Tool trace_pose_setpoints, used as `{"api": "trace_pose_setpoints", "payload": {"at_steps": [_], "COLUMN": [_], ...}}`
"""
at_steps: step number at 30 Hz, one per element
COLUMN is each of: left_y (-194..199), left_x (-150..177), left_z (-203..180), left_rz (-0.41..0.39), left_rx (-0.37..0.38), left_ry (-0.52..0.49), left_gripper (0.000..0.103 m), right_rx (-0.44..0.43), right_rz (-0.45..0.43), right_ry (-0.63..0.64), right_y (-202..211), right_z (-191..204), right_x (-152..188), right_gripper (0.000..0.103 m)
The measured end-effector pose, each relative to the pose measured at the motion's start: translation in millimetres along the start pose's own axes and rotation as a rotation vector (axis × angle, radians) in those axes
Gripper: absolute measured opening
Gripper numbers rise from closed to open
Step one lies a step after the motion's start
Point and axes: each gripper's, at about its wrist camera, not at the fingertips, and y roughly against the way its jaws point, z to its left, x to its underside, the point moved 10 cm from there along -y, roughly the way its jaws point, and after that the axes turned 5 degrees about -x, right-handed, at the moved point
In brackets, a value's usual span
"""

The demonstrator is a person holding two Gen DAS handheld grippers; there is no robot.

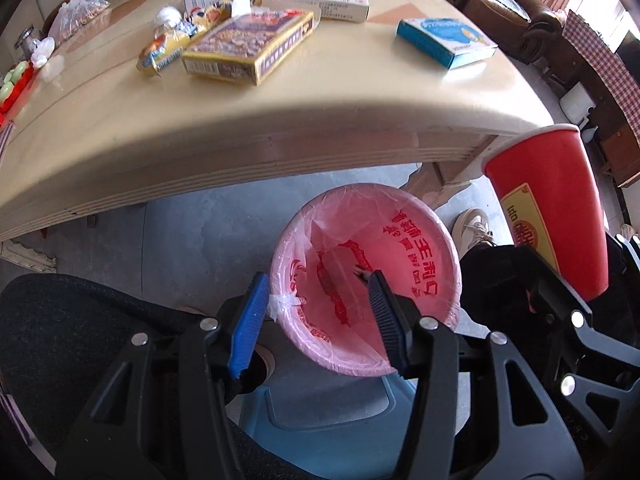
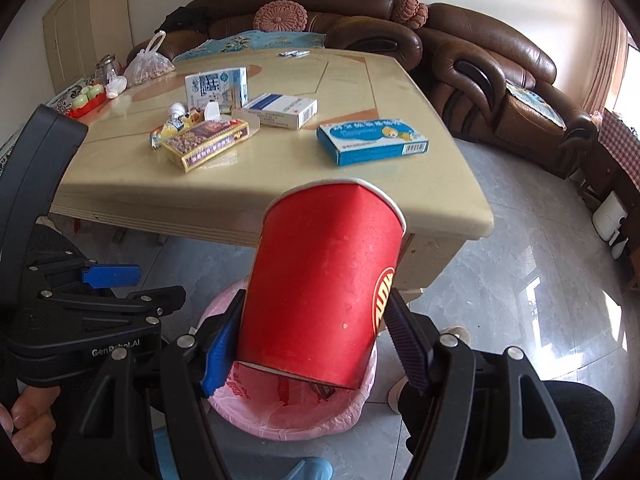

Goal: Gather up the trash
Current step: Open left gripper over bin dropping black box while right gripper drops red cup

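Clamped in my right gripper (image 2: 312, 332), a red paper cup (image 2: 324, 288) hangs above the pink-lined bin (image 1: 364, 280); my left gripper (image 1: 316, 312) gapes empty; boxes (image 2: 372, 140) crowd the table (image 2: 280, 196) beyond.

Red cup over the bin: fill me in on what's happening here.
A person is clearing trash with two handheld grippers. The right gripper is clamped on the red paper cup, held above the pink-lined trash bin on the floor. The left gripper hangs open and empty over the bin. Several boxes, including a blue box, remain on the table.
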Motion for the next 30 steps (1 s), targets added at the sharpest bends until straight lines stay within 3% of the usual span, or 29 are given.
{"api": "trace_pose_setpoints", "payload": {"at_steps": [7, 10, 11, 13, 16, 21, 30], "left_y": [-54, -59, -60, -58, -57, -48, -20], "left_x": [22, 25, 25, 23, 18, 14, 2], "left_z": [3, 6, 6, 8, 12, 24, 42], "left_rz": [0.124, 0.139, 0.140, 0.131, 0.123, 0.108, 0.061], "left_rx": [-0.028, -0.024, -0.030, -0.034, -0.039, -0.047, -0.060], "left_ry": [-0.008, 0.005, 0.005, 0.010, 0.018, 0.027, 0.053], "left_gripper": [0.051, 0.052, 0.055, 0.069, 0.078, 0.079, 0.080], "right_rx": [-0.034, -0.074, -0.076, -0.061, -0.051, -0.059, -0.071], "right_rz": [0.188, 0.265, 0.272, 0.270, 0.268, 0.284, 0.268], "right_ry": [0.009, -0.018, -0.019, -0.002, 0.020, 0.039, 0.027], "right_y": [-75, -94, -96, -97, -98, -100, -90], "right_z": [6, 9, 9, 10, 14, 21, 19], "right_x": [48, 63, 65, 64, 65, 70, 61], "right_gripper": [0.067, 0.067, 0.068, 0.069, 0.071, 0.079, 0.079]}}
